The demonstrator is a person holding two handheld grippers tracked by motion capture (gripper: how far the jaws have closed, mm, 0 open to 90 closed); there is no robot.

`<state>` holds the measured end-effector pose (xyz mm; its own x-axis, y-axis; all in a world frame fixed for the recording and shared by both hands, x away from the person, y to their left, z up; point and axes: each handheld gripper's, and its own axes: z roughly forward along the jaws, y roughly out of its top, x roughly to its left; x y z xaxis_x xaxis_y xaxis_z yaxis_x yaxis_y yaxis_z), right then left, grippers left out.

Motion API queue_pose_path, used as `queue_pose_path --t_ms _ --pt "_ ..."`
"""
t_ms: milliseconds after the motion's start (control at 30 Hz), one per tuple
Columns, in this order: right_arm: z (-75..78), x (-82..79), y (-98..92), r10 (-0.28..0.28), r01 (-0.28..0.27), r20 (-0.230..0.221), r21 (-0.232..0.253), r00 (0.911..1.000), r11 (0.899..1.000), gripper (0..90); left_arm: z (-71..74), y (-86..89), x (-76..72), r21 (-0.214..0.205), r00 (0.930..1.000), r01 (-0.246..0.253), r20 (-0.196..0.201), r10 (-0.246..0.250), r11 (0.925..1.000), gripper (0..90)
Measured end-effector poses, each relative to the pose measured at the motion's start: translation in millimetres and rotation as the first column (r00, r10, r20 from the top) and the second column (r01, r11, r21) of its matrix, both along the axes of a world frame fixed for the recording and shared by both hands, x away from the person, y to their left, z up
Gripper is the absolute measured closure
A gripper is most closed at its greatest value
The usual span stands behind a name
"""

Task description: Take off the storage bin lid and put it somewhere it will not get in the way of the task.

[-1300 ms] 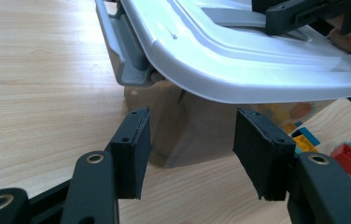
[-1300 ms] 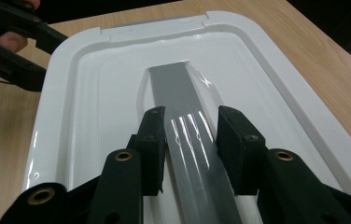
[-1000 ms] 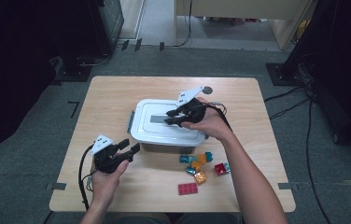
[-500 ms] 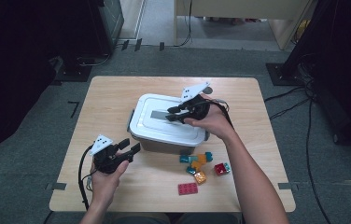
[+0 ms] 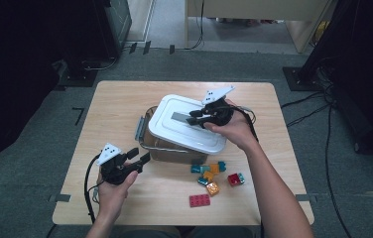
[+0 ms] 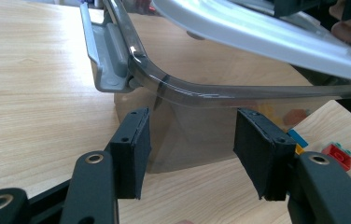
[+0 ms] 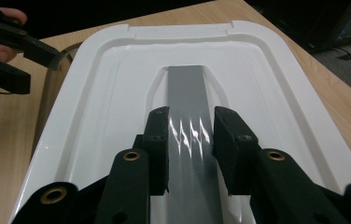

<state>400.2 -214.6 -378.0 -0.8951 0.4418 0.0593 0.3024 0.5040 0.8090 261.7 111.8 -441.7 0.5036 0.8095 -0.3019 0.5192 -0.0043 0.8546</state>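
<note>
The white lid (image 5: 187, 124) is gripped by its grey handle strip (image 7: 190, 135) between the jaws of the right gripper (image 5: 197, 117), and it is held tilted above the clear plastic bin (image 5: 167, 148), shifted off the bin toward the far right so that the bin's near left corner is uncovered. In the right gripper view, the two black pads are seen pressed against either side of the raised grey strip at the lid's middle. The bin is stood at the middle of the wooden table (image 5: 125, 104), and a grey latch (image 6: 106, 56) is seen hanging open at its left end.

The left gripper (image 5: 137, 161) is held just off the near left corner of the bin, with its jaws spread and nothing between them; in the left gripper view the bin's wall (image 6: 192, 135) is seen straight ahead of the pads (image 6: 134, 149), apart from them.

A small cluster of coloured toy bricks (image 5: 214, 173) is laid on the table just in front of the bin, on the person's side, and a flat red brick (image 5: 200, 200) is laid nearer the table's front edge.
</note>
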Motion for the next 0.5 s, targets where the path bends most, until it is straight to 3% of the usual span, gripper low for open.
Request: queue_pose_path --t_ms 100,233,367,467,500 --pt "-9.4 -0.7 0.2 -0.018 0.018 0.000 -0.016 0.9998 1.000 68.3 -1.3 -0.4 0.3 0.002 1.0000 -0.001 -0.004 0.001 1.0000 46.0" --pt "-10.8 -1.9 0.7 -0.036 0.036 0.018 -0.011 0.9992 0.999 67.8 -2.6 -0.7 0.6 0.006 1.0000 0.001 -0.008 -0.001 1.0000 46.0" --pt "-12.6 -0.6 1.0 -0.046 0.046 0.004 -0.002 0.9989 0.999 59.9 -3.5 0.0 1.1 0.005 0.9999 -0.002 -0.011 0.002 1.0000 46.0" --pt "-12.7 -0.9 1.5 -0.042 0.042 0.005 -0.008 0.9991 0.999 61.6 -4.4 0.2 1.4 0.006 0.9999 -0.002 -0.012 0.002 1.0000 46.0" --pt "-12.8 -0.7 1.4 -0.036 0.036 0.001 -0.004 0.9994 0.999 66.1 -4.5 0.1 1.4 0.005 0.9999 -0.001 -0.013 0.001 1.0000 46.0"
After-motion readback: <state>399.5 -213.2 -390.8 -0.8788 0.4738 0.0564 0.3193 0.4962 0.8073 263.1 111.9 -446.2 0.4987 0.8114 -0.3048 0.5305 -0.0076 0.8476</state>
